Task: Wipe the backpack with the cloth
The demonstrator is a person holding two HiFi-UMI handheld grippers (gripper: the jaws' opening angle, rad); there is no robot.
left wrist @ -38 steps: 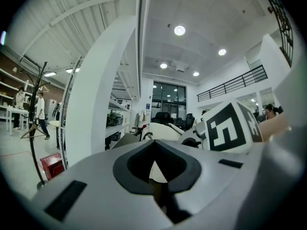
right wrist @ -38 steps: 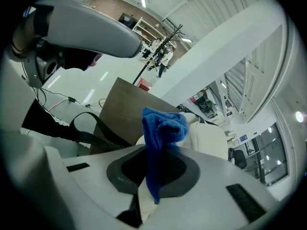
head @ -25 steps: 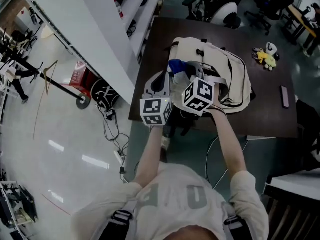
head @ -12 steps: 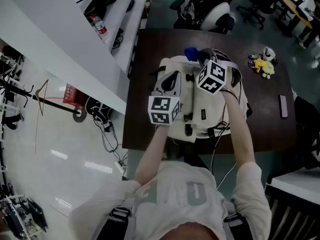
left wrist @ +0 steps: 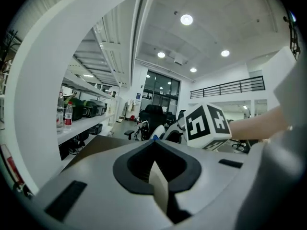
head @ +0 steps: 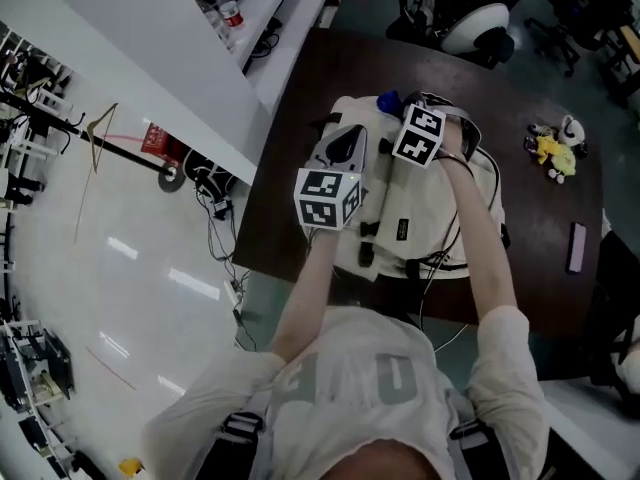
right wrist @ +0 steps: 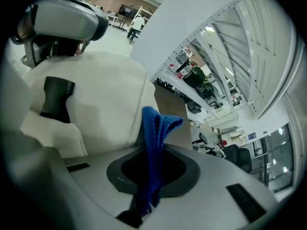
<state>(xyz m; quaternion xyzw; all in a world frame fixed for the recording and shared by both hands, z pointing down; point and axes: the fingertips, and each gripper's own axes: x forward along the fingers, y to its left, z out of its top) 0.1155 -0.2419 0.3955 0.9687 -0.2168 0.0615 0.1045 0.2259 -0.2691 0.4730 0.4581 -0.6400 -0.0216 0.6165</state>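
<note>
A cream backpack lies flat on the dark brown table. My right gripper is at the backpack's far edge, shut on a blue cloth. In the right gripper view the cloth hangs bunched out of the jaws against the cream backpack. My left gripper rests on the backpack's left side. The left gripper view shows a thin cream strip of the backpack pinched in the closed jaws.
A yellow plush toy and a dark flat device lie on the table's right part. Office chairs stand beyond the far edge. A white shelf with bottles runs along the left. Cables lie on the floor.
My right gripper has carried the blue cloth across the backpack, from its near left part to its far edge. The left gripper has stayed on the backpack's left side.
</note>
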